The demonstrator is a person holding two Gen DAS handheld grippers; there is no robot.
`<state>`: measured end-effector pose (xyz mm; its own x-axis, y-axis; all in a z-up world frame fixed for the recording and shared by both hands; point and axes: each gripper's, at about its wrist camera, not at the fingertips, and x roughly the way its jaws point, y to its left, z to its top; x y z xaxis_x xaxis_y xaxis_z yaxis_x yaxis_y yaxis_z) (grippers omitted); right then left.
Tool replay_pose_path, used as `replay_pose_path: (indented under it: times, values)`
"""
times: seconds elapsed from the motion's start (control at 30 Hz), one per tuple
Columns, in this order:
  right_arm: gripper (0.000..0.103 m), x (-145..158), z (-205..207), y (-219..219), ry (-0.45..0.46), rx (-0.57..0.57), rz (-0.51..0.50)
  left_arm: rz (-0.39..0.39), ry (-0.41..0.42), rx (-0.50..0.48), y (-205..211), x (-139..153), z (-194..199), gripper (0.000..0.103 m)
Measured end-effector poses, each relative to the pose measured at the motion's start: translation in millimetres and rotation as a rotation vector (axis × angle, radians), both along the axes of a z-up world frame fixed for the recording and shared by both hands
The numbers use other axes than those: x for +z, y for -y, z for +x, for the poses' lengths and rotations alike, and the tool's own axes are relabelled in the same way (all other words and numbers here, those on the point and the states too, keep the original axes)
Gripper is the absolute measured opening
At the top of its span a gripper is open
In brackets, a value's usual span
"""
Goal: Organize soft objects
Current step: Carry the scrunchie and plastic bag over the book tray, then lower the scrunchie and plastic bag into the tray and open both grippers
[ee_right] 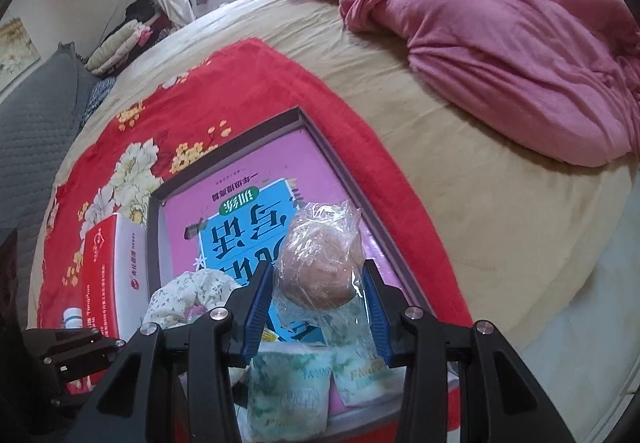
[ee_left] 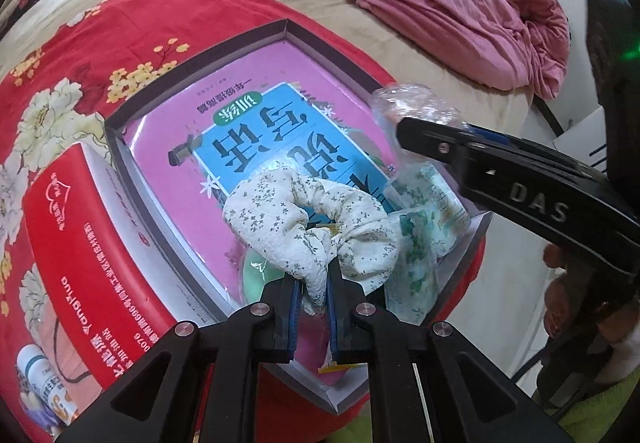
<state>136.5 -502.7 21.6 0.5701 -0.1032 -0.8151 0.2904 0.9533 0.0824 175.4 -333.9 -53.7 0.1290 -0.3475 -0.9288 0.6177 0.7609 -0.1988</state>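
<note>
Close in, the left tongs (ee_left: 312,303) pinch a floral scrunchie (ee_left: 316,227) above the shallow box (ee_left: 200,63). Beside them, the right tongs (ee_right: 316,307) grip a plastic-wrapped bun (ee_right: 320,267) (wrap blurs its surface). Tissue packs (ee_right: 288,391) hide the pink book's (ee_right: 256,159) lower edge; beyond lies a crumpled pink quilt (ee_right: 500,43).

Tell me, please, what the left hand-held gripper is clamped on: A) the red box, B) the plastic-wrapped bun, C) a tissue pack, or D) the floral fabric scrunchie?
D: the left hand-held gripper has its blue pads pinched on the floral fabric scrunchie over the open box, while the right hand-held gripper holds the plastic-wrapped bun.
</note>
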Motion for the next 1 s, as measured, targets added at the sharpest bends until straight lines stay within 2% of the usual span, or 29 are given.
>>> replay_pose_path:
  times: [0.3, 0.53, 0.77, 1.0]
  values:
    - [0.045, -21.1, 20.0, -2.3, -0.079, 0.029, -0.042, 0.008, -0.013, -0.004, 2.2, -9.2, 1.5, 0.011]
    - [0.046, -25.9, 20.8, -4.3, -0.098, 0.033, -0.052, 0.009, -0.02, 0.001, 2.2, -9.9, 2.1, 0.011]
    - [0.057, -26.7, 16.3, -2.1, -0.099, 0.022, -0.079, 0.01, -0.026, 0.007, 1.6, -11.0, 4.3, 0.011]
    - [0.061, -16.3, 8.5, 0.0, -0.077, 0.014, -0.093, 0.009, -0.027, 0.014, 3.1, -10.1, 5.3, 0.011]
